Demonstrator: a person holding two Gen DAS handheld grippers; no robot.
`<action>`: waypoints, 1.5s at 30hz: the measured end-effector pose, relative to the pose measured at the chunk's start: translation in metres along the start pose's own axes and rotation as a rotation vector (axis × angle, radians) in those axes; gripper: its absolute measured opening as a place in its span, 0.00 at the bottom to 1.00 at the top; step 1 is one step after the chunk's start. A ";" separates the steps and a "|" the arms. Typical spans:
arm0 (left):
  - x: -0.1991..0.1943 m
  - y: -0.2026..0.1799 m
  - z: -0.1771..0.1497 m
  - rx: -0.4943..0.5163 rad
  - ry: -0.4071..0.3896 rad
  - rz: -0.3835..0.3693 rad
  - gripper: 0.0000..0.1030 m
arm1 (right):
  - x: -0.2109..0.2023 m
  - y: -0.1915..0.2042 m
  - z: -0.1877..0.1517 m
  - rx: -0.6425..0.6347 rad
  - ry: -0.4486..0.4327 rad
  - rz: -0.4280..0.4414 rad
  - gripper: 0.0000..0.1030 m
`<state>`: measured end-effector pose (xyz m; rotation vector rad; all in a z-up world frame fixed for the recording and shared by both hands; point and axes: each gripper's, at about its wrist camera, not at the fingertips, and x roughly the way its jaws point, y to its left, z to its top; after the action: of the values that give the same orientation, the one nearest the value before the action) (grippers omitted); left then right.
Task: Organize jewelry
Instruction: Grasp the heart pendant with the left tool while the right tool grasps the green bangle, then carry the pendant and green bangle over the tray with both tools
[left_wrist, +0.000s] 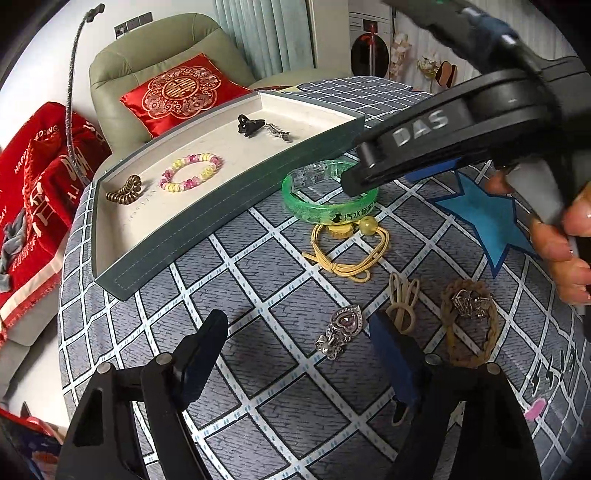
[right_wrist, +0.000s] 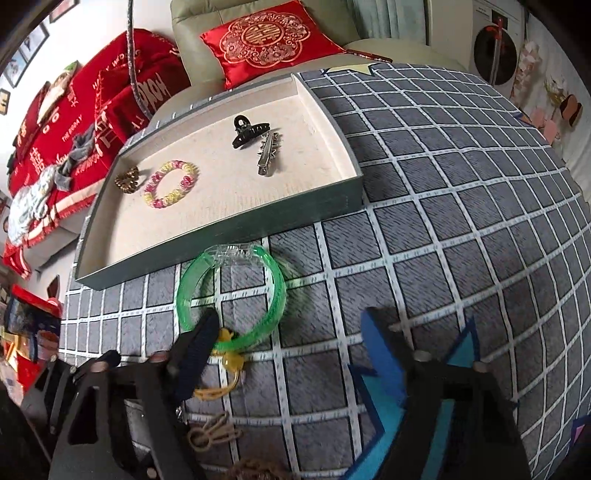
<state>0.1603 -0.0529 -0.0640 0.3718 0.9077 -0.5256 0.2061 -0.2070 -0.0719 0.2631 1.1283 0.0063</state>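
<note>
A grey-green tray (left_wrist: 207, 221) (right_wrist: 236, 225) holds a bead bracelet (left_wrist: 190, 172) (right_wrist: 170, 184), a bronze coil tie (left_wrist: 125, 190) (right_wrist: 127, 179), a black claw clip (left_wrist: 250, 124) (right_wrist: 248, 135) and a silver clip (left_wrist: 277, 132) (right_wrist: 269, 154). A green bangle (left_wrist: 325, 210) (right_wrist: 232, 295) lies on the cloth before the tray. My right gripper (right_wrist: 291, 336) (left_wrist: 347, 184) is open, its left finger at the bangle's near rim. My left gripper (left_wrist: 295, 332) is open above a heart brooch (left_wrist: 341, 330).
On the checked cloth lie a yellow bead hair tie (left_wrist: 347, 251) (right_wrist: 229, 363), a tan bunny band (left_wrist: 402, 299) (right_wrist: 214, 435), a braided tan tie (left_wrist: 469, 325) with a silver piece on it, and a blue star patch (left_wrist: 484, 218) (right_wrist: 443, 406). An armchair with a red cushion (left_wrist: 177, 90) stands behind.
</note>
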 end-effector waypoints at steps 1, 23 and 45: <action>0.000 0.000 0.000 -0.006 0.001 -0.012 0.81 | 0.002 0.001 0.001 -0.006 0.001 -0.008 0.67; -0.012 -0.011 -0.007 -0.052 0.006 -0.098 0.32 | -0.001 0.003 -0.004 -0.047 -0.027 -0.066 0.08; -0.060 0.050 0.015 -0.288 -0.151 -0.049 0.32 | -0.071 -0.018 -0.003 0.019 -0.120 0.055 0.08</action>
<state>0.1687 -0.0041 -0.0021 0.0477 0.8334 -0.4535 0.1703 -0.2338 -0.0142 0.3072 1.0022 0.0279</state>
